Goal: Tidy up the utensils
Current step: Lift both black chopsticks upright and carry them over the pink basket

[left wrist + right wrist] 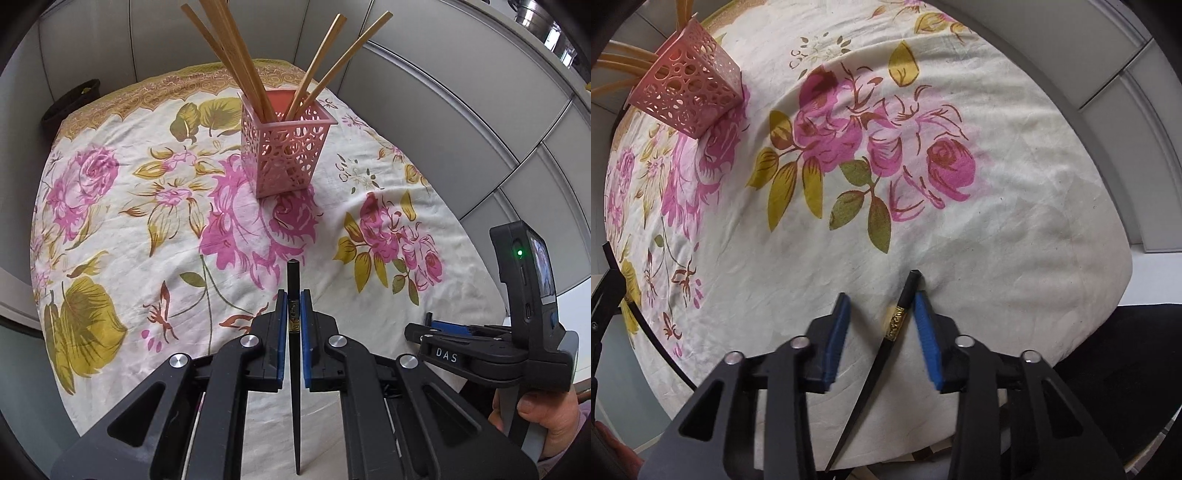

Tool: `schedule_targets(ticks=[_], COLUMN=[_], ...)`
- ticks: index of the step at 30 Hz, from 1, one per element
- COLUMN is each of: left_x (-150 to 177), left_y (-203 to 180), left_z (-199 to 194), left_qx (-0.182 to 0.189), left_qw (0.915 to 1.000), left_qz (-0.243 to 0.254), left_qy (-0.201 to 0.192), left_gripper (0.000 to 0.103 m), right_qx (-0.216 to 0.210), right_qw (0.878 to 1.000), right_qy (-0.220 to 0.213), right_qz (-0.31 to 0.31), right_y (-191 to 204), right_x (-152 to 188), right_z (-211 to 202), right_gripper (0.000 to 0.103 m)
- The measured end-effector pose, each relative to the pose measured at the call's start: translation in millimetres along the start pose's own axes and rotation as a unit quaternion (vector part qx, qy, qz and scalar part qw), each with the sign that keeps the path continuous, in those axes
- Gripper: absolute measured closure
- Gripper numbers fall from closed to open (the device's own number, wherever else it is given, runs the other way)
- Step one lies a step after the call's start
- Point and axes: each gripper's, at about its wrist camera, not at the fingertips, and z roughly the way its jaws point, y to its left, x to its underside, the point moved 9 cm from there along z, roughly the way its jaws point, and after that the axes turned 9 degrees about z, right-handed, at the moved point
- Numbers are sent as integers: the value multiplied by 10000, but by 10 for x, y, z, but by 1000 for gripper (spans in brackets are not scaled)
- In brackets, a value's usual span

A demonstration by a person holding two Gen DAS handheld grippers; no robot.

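Observation:
A pink perforated holder (286,147) stands upright on the floral cloth and holds several wooden chopsticks (236,59). It shows at the far left in the right wrist view (689,96). My left gripper (293,295) is shut on a black chopstick (293,291) with a gold band, held above the cloth short of the holder. My right gripper (881,301) is open around a second black chopstick (899,317), which lies on the cloth against the right pad (925,332). The right gripper also shows in the left wrist view (443,330).
The table wears a cream cloth with pink roses (147,229) and drops off at its round edge (1108,258). Grey cabinet doors (461,110) stand behind. A dark object (70,107) sits past the far left edge. The left gripper's black frame (605,295) is at left.

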Motion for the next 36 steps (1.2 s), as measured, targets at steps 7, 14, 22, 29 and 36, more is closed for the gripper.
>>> schedule_targets(ticks=[7,14,22,29,36], left_x=[32,-44,19,25,-201], left_y=[30,-109,-340,-435,-479], left_z=[-199,-715,-1059,-1134,-1363], left_qx=[96,-207,-339,-574,-818], left_qw=[9987,9900,9788,9762,9728], left_qz=[-245,-232,-429,-513,-375], left_qy=[-441,-1372,-1975,-2026,-2136], left_gripper=[97,97,97,97,97], right_qx=[-832,-1566,-2185,-2581,-2959], right_qw=[9961,9692,9217,9029,8850], right_qy=[-287,-1635,-2806,-3152,-3363], right_qz=[-57,-973,-1548,-1370,-1270], right_y=[84,343,200,2,3], right_x=[-113,-68,100,-6,-208], right_z=[-29,-742,-1610,-2034,-2413], right_gripper=[95,96,96,95,95])
